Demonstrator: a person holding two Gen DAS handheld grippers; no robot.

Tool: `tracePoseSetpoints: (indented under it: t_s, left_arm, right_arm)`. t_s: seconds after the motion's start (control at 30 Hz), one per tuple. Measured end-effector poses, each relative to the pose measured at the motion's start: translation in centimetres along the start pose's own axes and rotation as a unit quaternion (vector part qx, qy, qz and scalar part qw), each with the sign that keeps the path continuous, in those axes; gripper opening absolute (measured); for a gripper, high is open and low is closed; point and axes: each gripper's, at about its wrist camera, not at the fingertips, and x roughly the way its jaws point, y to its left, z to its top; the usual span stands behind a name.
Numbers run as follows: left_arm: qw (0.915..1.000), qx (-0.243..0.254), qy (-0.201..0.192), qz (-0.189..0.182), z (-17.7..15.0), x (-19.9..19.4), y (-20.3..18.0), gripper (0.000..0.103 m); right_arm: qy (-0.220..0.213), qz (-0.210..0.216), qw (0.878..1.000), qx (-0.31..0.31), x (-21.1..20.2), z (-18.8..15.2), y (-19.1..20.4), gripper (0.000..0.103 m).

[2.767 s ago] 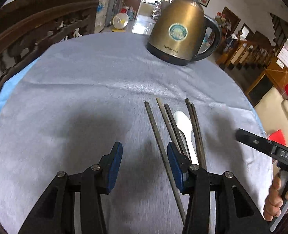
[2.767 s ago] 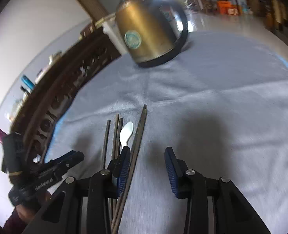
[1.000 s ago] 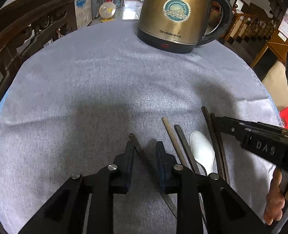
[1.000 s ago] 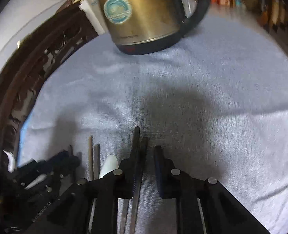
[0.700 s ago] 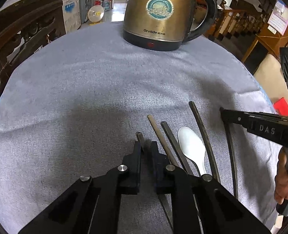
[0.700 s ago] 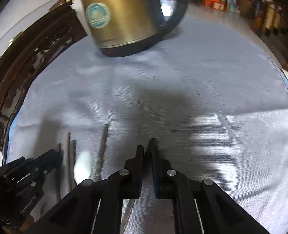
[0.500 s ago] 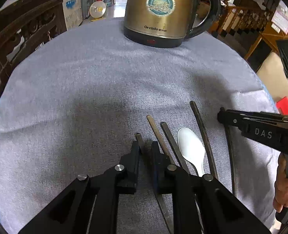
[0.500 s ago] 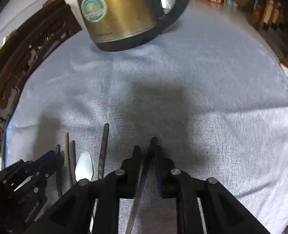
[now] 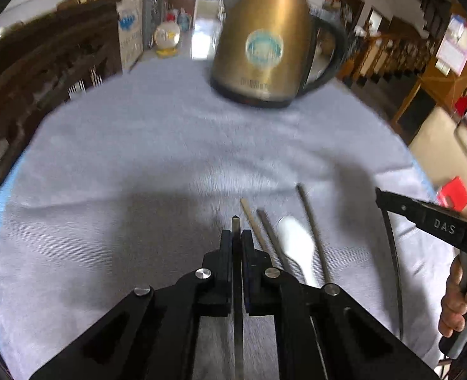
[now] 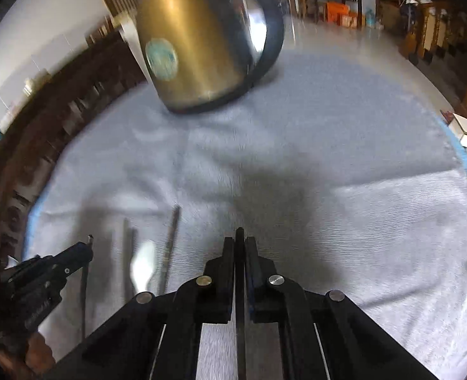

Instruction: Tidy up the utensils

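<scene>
1. The left gripper (image 9: 236,240) is clenched on a single dark chopstick (image 9: 236,221). The stick runs straight down the slot between the fingers, and its tip pokes out just past them toward 12 o'clock. This lengthwise hold keeps a thin rod from pivoting or slipping sideways.

2. The right gripper (image 10: 239,247) grasps a second dark chopstick (image 10: 239,232) in the same way, tip forward between the closed fingers. Both sets of fingers have just been closing, each with its stick between them.

3. Each gripper takes one stick, judged to be because a two-finger grip cannot reliably trap two loose rods at once.

4. The remaining utensils lie on the counter (image 9: 122,164), which is covered by a grey cloth. In the left wrist view they sit at 2 o'clock from the left gripper: a pale chopstick (image 9: 249,215), a dark one touching it, a white spoon (image 9: 296,237) and one more dark stick (image 9: 311,221) on the spoon's far side. They lie roughly parallel, handles toward the person, judged as a staging row for sorting.

5. A brass-coloured kettle (image 9: 265,47) stands at 12 o'clock, well apart from the row, leaving open cloth between.

6. Motion blur hides fine detail, so whether the held sticks touch the cloth cannot be told.
</scene>
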Motion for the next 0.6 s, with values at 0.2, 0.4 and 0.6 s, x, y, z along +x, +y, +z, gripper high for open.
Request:
tracePoseSetpoints:
  t_s: [0.2, 0.4, 0.6]
  left_arm:
    - [0.9951, 0.012, -0.098, 0.006, -0.5, -8.9, -1.2, 0.005]
    - [0.9835, 0.006, -0.181, -0.002, -3.4, -17.5, -2.1, 0.005]
    - [0.9704, -0.004, -0.241, -0.010, -7.1, -24.2, -3.3, 0.005]
  right_arm:
    - [-0.112, 0.031, 0.993, 0.018, -9.4, -2.5, -2.2, 0.007]
    - [-0.214, 0.049, 0.975, 0.026, -19.1, -6.9, -2.5, 0.007]
    - [-0.295, 0.062, 0.953, 0.029, -26.5, -11.8, -1.2, 0.007]
